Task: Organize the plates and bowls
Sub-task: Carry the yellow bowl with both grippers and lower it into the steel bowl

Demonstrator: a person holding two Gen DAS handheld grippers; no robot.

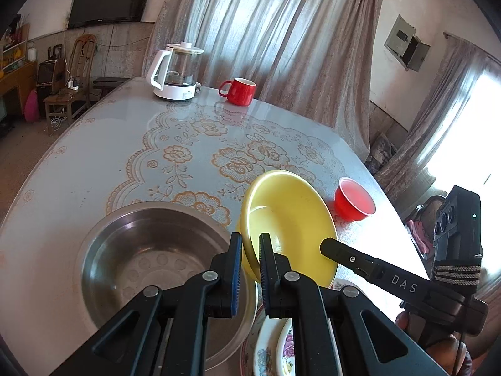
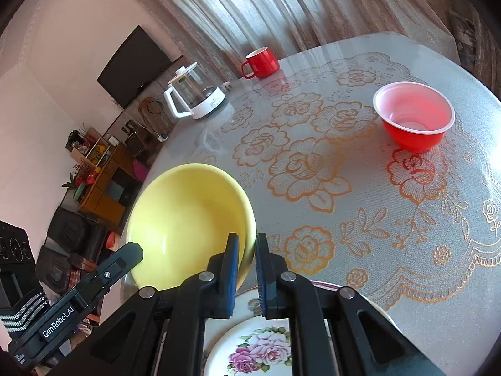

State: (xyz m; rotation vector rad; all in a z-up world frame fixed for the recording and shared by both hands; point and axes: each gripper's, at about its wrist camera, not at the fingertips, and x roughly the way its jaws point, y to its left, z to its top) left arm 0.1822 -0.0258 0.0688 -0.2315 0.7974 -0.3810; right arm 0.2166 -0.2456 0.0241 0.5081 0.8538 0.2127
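Both grippers pinch the yellow bowl (image 1: 291, 219) by its rim: left gripper (image 1: 250, 266) on its left side, right gripper (image 2: 247, 266) on the right, bowl lifted and tilted over the floral plate (image 2: 260, 347). Red bowl (image 2: 413, 116) sits alone far right, not stacked yet; reckon task is early. Steel basin (image 1: 150, 260) shows only in left view, near left; right view shows more of the plate.

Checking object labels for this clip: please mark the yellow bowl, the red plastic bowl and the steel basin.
yellow bowl (image 2: 188, 216): right wrist view, inner wall.
red plastic bowl (image 2: 413, 119): right wrist view, inside.
steel basin (image 1: 150, 250): left wrist view, inner bottom.
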